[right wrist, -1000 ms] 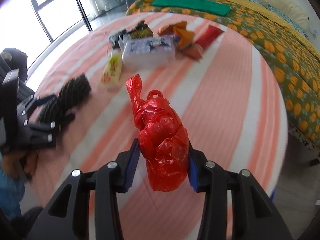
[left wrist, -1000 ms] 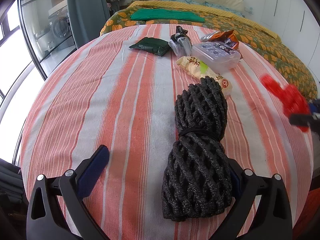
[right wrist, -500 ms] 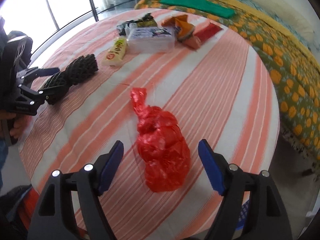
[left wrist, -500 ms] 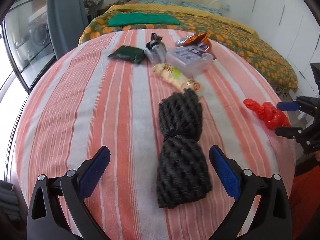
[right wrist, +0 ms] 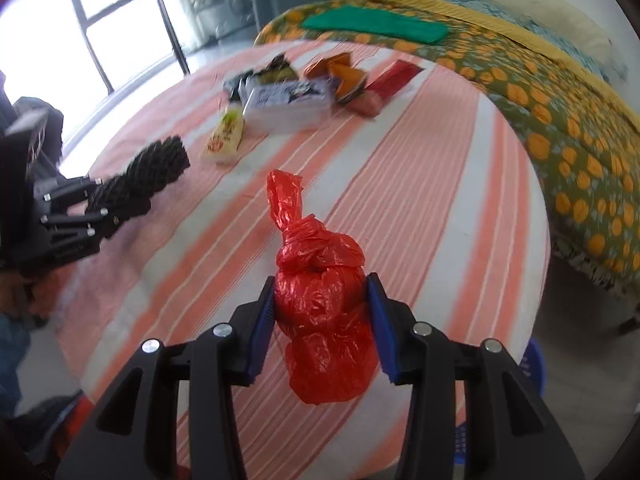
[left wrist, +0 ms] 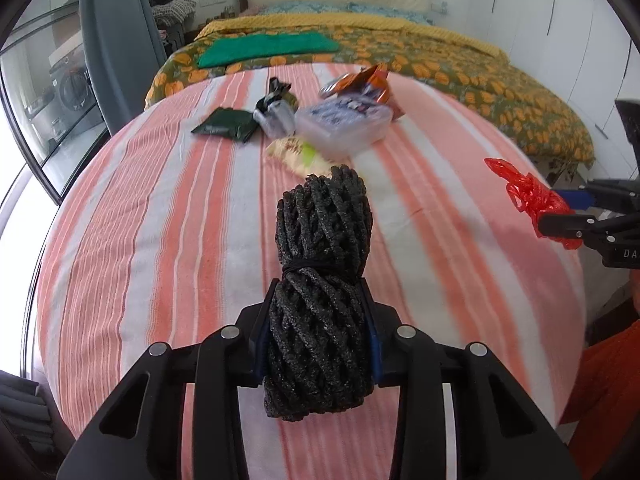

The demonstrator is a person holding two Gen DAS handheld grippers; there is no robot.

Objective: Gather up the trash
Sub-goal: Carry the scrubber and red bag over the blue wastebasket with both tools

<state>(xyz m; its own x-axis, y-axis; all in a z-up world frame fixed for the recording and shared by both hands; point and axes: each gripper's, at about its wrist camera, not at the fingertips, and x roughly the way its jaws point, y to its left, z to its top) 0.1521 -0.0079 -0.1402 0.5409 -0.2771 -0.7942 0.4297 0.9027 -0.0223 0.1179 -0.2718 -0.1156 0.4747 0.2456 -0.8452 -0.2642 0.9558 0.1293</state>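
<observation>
- Left wrist view: the foam net [left wrist: 320, 312], a black bundle cinched by a band at the waist, is clamped in the left gripper [left wrist: 316, 344]. The jaws have just been closing and both blue pads are now pressed into its lower half.
- Only the bottom end is pinched, so the top half is left cantilevered out front. Foam is squishy, so it could be squeezed out or flopped sideways if the hand is swung fast, I'd guess.
- The band could be slid off by the pads, and then the bundle would be let loose in layers.
- Right wrist view: the red bag [right wrist: 320, 304] is gripped by the right gripper [right wrist: 322, 312], whose jaws have also just been closing. The pads are seen against its bulging middle, below the knot, with the belly hanging under them.
- Thin plastic can be torn or slipped through; if just a fold of film is caught, the bag might be dropped back on the striped table [right wrist: 440, 184].
- The 2 grippers are fairly near each other at the table's near edge, so a bump is possible if both are moved toward the same bin.
- Where the bin is can't be told for sure; a blue basket [right wrist: 534, 364] is partly seen past the table edge.
- A box [left wrist: 344, 124] and some wrappers [left wrist: 362, 82] are left at the far side, well apart from both grips.
</observation>
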